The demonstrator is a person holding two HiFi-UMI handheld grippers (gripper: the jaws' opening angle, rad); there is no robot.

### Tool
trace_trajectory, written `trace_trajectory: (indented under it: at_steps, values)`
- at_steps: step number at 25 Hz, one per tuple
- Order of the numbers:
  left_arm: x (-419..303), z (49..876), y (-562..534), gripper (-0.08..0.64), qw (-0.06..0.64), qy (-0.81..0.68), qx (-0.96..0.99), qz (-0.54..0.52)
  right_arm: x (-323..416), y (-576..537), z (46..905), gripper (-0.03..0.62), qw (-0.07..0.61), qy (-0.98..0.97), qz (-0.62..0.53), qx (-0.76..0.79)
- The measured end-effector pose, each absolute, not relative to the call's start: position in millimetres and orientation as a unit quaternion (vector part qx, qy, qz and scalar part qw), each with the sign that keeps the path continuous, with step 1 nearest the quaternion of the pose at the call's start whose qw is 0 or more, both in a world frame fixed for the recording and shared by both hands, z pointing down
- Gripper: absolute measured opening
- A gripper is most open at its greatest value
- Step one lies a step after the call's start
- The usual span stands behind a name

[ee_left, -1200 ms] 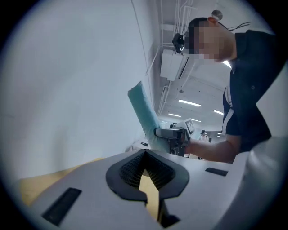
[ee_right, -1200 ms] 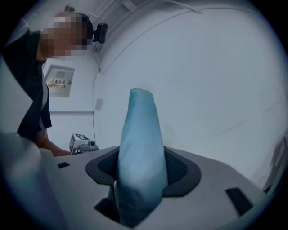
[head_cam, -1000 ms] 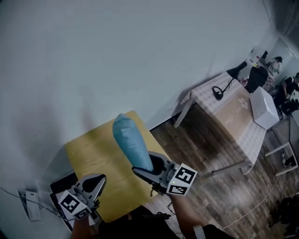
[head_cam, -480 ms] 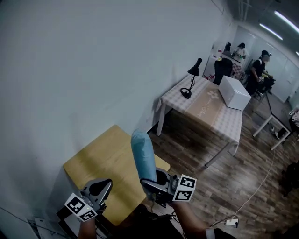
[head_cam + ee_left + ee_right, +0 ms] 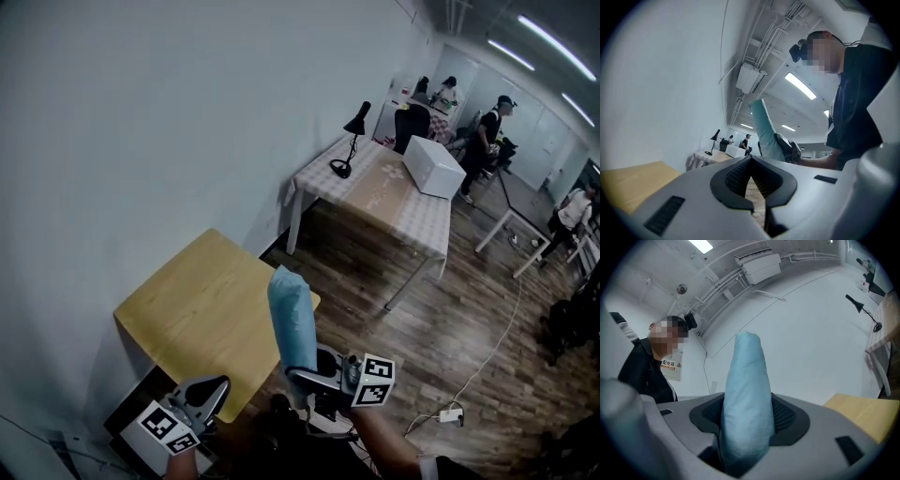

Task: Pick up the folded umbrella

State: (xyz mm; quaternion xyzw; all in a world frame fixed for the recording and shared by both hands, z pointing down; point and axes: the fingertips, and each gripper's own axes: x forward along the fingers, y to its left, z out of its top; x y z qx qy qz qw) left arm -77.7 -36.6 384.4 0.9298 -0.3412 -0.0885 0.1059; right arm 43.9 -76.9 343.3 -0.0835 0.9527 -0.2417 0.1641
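Near the bottom of the scene, just off the near right corner of the square yellow wooden table (image 5: pixel 187 309), the folded pale-blue fabric umbrella (image 5: pixel 291 319) stands almost upright in the right hand-held gripper (image 5: pixel 302 373). Its jaws are closed on the umbrella's lower part, with the dark ribbed pads pressing the cloth from both sides. The rest of the bundle rises free above them, clear of the tabletop. Gripping it low and holding it upright likely stops the soft bundle from sagging. Judged from this, the pick-up itself looks done.

The left hand-held gripper (image 5: pixel 214 386) sits low at the near left by the table's near edge. Its jaws are together with nothing between them. It seems idle because one grip is enough for so light a thing.

The yellow tabletop shows nothing on it and stands against the plain white wall (image 5: pixel 141 112). Dark wood-plank flooring (image 5: pixel 441 309) runs to the right, crossed by a white cable. Farther off, a longer table with a checked cloth (image 5: pixel 375 192) carries a black desk lamp (image 5: pixel 353 127) and a white box (image 5: pixel 433 167), and people stand beyond it
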Motion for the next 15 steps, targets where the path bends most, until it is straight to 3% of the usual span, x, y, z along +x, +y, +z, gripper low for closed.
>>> trace_trajectory:
  at_steps: [15]
  values:
    - [-87, 373, 4, 0.011, 0.085, -0.373, 0.920, -0.084, 32, -33, 315, 0.272, 0.189, 0.953, -0.234, -0.022]
